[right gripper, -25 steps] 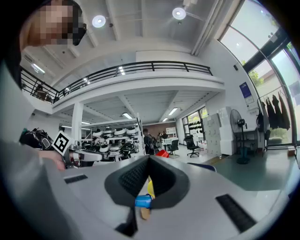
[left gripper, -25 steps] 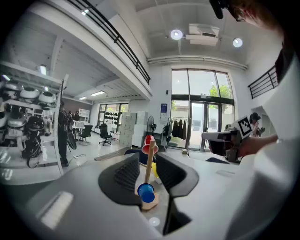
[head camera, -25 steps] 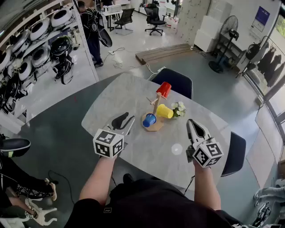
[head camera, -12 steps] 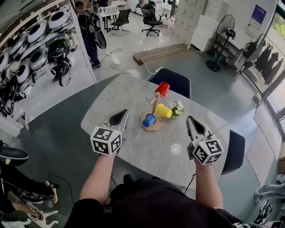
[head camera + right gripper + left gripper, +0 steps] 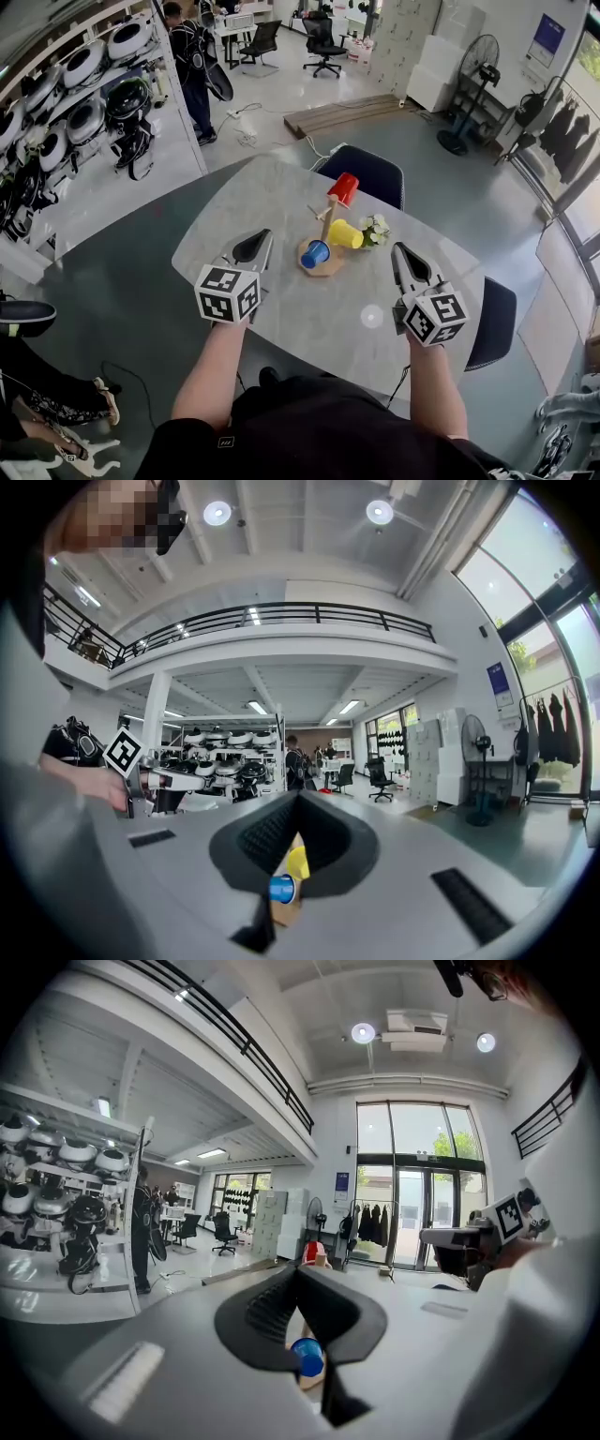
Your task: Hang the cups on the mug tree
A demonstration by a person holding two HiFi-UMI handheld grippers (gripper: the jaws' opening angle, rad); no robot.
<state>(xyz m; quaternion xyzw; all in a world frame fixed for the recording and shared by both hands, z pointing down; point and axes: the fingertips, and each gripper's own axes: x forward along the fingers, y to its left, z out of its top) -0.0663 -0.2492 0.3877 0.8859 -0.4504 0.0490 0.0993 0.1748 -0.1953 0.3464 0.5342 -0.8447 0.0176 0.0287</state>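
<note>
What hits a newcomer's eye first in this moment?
The wooden mug tree at the middle of the marble table, with a red cup on top, a yellow cup at its right and a blue cup low at its left. Nearer the person, the left gripper and right gripper flank it, both shut and empty.

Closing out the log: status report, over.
Left hand-held gripper shut, empty. Right hand-held gripper shut, empty. Red plastic cup, yellow plastic cup, blue plastic cup all hang on wooden mug tree. Path clear.
</note>
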